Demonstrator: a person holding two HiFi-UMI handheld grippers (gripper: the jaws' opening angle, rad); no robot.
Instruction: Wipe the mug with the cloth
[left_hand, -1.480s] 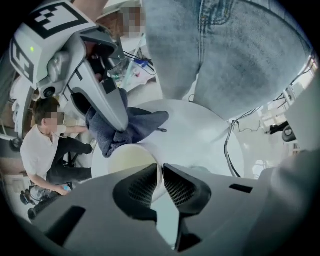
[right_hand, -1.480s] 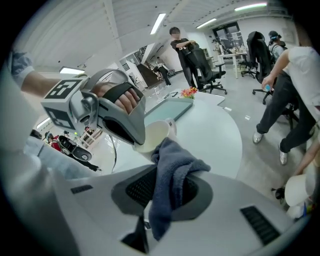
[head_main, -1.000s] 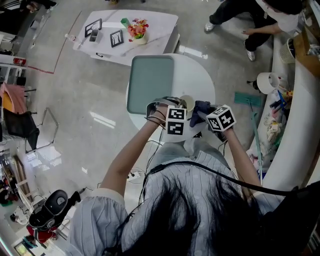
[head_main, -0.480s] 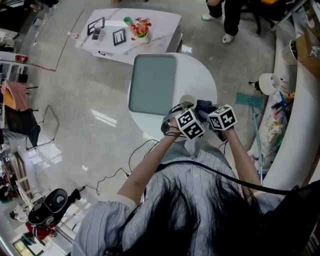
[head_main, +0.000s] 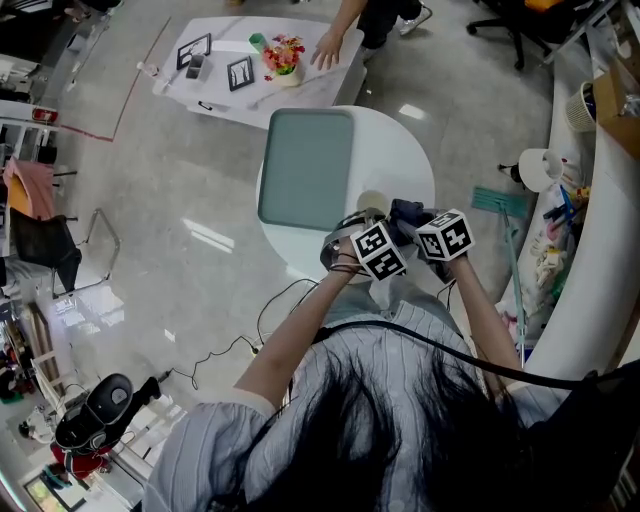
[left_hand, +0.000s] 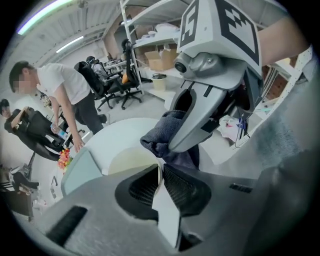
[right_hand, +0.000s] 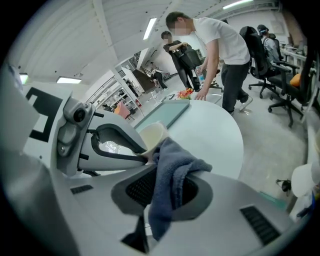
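Observation:
A cream mug (left_hand: 131, 161) stands on the round white table (head_main: 410, 160), beside the dark blue cloth (right_hand: 172, 172). My left gripper (left_hand: 161, 171) points steeply down at the mug. Its jaws have just been closing, and the mug's thin wall is pinched between the pads. My right gripper (right_hand: 167, 192) is shut on the cloth, which bunches out of the jaws and rests against the mug's (right_hand: 152, 134) rim. In the head view the two marker cubes sit side by side over the mug (head_main: 372, 203) and the cloth (head_main: 405, 214).
A teal tray (head_main: 305, 165) lies on the far half of the round table. Beyond it is a low white table (head_main: 215, 95) with flowers and picture frames, and a person (right_hand: 215, 45) leans a hand on it. Office chairs stand behind. Cables cross the floor near my feet.
My left gripper has rolled and shifted right onto the mug. The right gripper with the cloth has stayed put. A person in the background has walked up to the low table.

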